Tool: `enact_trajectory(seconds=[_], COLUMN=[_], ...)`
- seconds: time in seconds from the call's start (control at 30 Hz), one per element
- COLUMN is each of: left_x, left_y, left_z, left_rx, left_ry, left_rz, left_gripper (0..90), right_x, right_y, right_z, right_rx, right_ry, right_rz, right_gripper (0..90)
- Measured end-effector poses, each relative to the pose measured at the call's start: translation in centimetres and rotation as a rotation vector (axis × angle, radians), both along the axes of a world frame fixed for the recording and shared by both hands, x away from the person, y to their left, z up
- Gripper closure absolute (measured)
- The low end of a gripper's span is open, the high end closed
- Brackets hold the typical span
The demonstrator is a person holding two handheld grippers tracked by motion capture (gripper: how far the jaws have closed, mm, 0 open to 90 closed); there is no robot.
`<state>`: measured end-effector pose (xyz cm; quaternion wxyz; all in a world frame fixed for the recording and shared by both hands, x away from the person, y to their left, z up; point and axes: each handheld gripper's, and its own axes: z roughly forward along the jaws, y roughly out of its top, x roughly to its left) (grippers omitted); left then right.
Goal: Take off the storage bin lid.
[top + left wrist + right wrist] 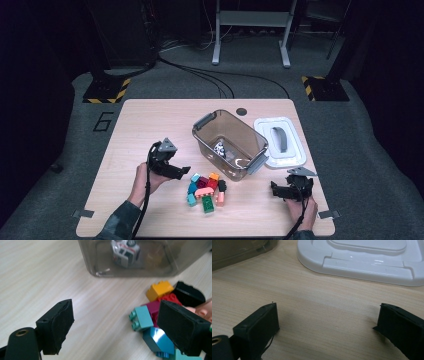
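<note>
Blocks (pixel 206 189) lay in a pile at 6 o'clock from the bin (pixel 229 144). Left gripper (pixel 181 171) and right gripper (pixel 276 188): jaws wide apart, holding nothing.

Tub (pixel 230 145) mid-bench (pixel 150 115), toy car (pixel 219 149) inside it, lid (pixel 280 142) just right of tub, pile of blocks (pixel 206 190) in front of tub

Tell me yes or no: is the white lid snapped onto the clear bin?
No, the white lid lies flat on the table to the right of the open clear bin, which holds a toy car.
</note>
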<state>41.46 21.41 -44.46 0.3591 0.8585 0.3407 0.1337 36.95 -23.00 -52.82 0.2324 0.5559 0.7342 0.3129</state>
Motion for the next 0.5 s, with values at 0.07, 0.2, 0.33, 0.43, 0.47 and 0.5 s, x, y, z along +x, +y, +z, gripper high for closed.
enact_trajectory(seconds=[0.07, 0.2, 0.33, 0.43, 0.47, 0.5], left_x=[-0.5, -0.4, -0.3, -0.1, 0.1, 0.2], left_y=[-0.3, -1.1, -2.0, -2.9, -3.3, -3.4], left_z=[-1.2, -2.6, -3.2, -3.6, -3.6, -3.6], left_rx=[0.005, 0.003, 0.008, 0.013, 0.019, 0.015], left_ry=[0.013, 0.056, 0.063, 0.071, 0.086, 0.093], left_rz=[0.008, 0.005, -0.006, -0.023, -0.027, -0.034], left_gripper=[14.4, 15.3, 19.3, 30.7, 34.7, 38.6], right_x=[0.0, 0.0, 0.0, 0.0, 0.0, 0.0], right_y=[0.0, 0.0, 0.0, 0.0, 0.0, 0.0], right_z=[0.0, 0.0, 0.0, 0.0, 0.0, 0.0], right_rx=[-0.001, -0.001, -0.001, -0.001, -0.001, -0.001], right_ry=[0.000, 0.000, 0.000, -0.001, -0.001, -0.001], right_rz=[0.000, 0.000, 0.000, -0.001, -0.001, -0.001], right_gripper=[2.7, 2.7, 2.7, 2.8, 2.8, 2.8])
